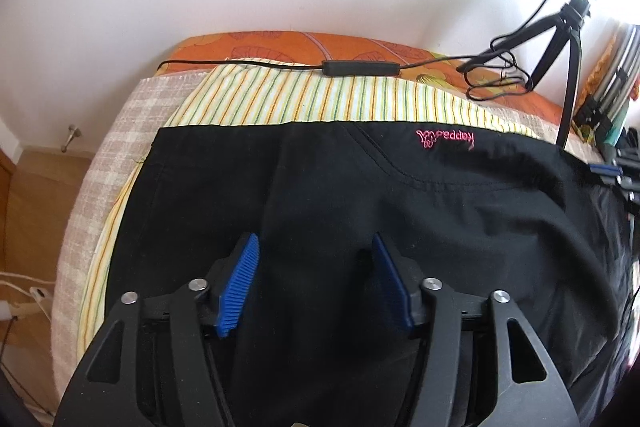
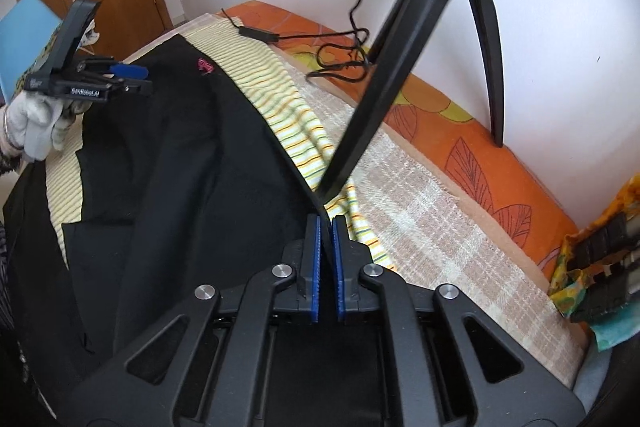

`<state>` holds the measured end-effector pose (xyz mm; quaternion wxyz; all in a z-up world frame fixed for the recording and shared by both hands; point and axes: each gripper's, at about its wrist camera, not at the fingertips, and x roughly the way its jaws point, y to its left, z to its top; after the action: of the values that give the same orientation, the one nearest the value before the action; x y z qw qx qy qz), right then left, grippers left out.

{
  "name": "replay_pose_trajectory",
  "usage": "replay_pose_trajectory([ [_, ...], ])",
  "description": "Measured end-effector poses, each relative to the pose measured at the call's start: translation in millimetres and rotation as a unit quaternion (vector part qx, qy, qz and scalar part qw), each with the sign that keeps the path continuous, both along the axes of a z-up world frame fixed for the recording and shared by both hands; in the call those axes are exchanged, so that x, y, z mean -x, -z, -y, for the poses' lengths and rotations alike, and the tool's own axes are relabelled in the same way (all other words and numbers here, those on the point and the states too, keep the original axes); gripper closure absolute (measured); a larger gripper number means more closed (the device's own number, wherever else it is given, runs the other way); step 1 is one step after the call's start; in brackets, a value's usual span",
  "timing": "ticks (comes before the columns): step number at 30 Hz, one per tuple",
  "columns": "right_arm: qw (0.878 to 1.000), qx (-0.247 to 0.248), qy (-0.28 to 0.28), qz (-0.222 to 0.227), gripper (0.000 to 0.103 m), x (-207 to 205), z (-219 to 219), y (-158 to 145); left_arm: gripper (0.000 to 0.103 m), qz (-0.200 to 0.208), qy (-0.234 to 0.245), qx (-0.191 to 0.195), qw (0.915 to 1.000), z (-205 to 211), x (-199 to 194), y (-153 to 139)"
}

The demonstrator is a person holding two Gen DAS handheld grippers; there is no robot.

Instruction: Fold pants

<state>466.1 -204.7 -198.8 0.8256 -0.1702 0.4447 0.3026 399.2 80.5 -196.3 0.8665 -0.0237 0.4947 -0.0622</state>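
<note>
Black pants (image 1: 340, 195) with a pink logo (image 1: 444, 139) lie spread on a striped cloth on the bed. My left gripper (image 1: 316, 247) is open and hovers just above the pants, with nothing between its blue pads. In the right wrist view the pants (image 2: 180, 155) fill the left half, and the left gripper (image 2: 132, 73) shows at the far left in a gloved hand. My right gripper (image 2: 325, 223) is shut on the edge of the pants' fabric and holds it lifted slightly.
A black tripod (image 2: 400, 47) stands on the bed close ahead of the right gripper; it also shows in the left wrist view (image 1: 568, 39). A black cable with an inline box (image 1: 360, 68) runs along the orange sheet by the white wall. Wooden floor lies left.
</note>
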Motion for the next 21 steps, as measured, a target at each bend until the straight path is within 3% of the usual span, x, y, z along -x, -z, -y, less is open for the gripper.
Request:
replay_pose_trajectory([
  [7,0.999,-0.019,-0.013,0.023,0.097,38,1,-20,0.035,0.004,-0.033,0.066,0.9973,-15,-6,-28],
  [13,0.999,-0.022,-0.042,0.02,0.098,73,-7,-20,0.033,-0.001,-0.076,0.149,0.9859,-23,-20,-47],
  [18,0.998,-0.019,-0.066,0.013,0.098,102,-14,-15,0.033,-0.032,-0.091,0.171,0.9806,-15,-30,-46],
  [21,0.996,-0.011,-0.085,0.01,0.098,117,-19,-12,0.033,-0.046,-0.093,0.163,0.9812,-1,-34,-43],
])
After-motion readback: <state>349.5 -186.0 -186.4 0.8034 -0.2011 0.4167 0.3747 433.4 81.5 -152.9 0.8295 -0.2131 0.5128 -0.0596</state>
